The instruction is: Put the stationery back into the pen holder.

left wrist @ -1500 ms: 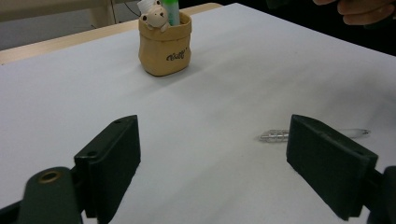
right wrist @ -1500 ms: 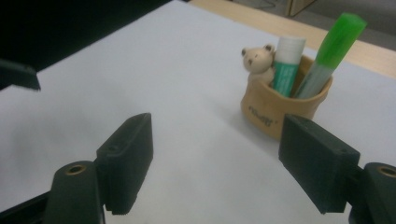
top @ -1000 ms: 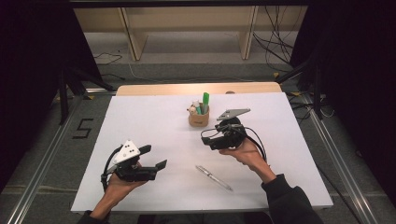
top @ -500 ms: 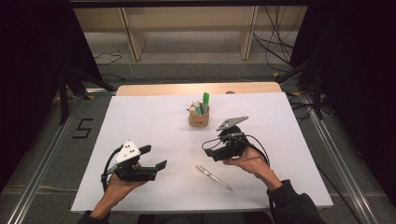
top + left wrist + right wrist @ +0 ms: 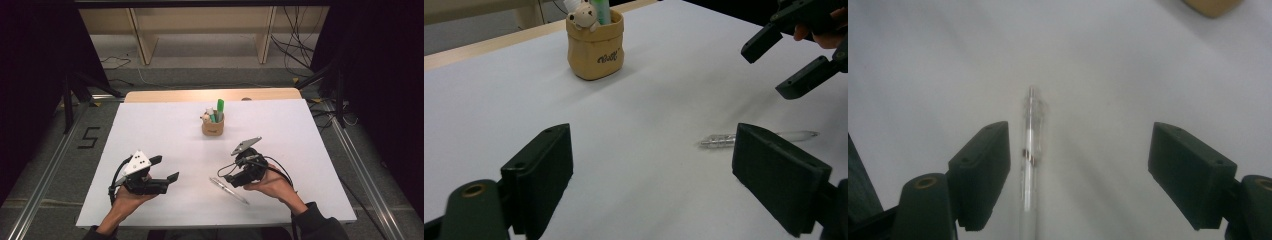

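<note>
Clear pen (image 5: 1030, 150) lies flat, long axis running straight out between right gripper (image 5: 1080, 170) jaws; jaws wide, just closing slightly, nothing gripped.

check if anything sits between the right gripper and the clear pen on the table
Nothing visible does. The right gripper hangs over the clear pen with open jaws, and only bare white table lies between them. The pen holder stands farther back, well off that path.
</note>
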A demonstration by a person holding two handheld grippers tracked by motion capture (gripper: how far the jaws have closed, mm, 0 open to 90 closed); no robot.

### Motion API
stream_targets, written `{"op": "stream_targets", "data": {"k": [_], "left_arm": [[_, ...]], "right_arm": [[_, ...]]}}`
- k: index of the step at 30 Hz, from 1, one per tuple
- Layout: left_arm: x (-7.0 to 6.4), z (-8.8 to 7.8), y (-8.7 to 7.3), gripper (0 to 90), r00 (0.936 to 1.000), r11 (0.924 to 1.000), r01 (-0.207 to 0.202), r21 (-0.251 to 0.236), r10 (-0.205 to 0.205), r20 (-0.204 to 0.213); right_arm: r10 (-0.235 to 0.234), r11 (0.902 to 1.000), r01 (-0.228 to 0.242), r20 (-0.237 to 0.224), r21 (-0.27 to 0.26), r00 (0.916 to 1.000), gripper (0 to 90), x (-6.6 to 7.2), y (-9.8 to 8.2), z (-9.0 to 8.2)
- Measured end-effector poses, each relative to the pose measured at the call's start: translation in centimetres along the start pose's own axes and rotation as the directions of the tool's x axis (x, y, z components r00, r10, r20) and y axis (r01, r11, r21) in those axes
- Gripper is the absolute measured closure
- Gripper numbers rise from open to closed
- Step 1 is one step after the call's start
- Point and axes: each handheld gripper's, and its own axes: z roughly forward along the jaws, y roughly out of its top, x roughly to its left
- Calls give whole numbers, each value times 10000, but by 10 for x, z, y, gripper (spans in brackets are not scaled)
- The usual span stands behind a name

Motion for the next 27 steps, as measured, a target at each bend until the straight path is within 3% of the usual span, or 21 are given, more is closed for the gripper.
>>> {"op": "stream_targets", "data": {"k": [4, 9, 14, 27], "left_arm": [[0, 0, 0, 161, 10000, 10000, -19, 21, 19, 18], [0, 1, 0, 159, 10000, 10000, -24, 54, 24, 1], [0, 1, 0, 159, 10000, 10000, -36, 51, 36, 6], [0, 1, 0, 159, 10000, 9999, -51, 96, 51, 20]], "right_arm": [[-92, 9989, 103, -258, 451, 9996, 265, 5, -6, 2], [-88, 9943, 111, -225, 1062, 9997, 293, 8, -13, 9], [-125, 9907, 159, -262, 1351, 9996, 327, 11, -19, 13], [-277, 9767, 380, -516, 2111, 9983, 511, 19, -26, 21]]}}
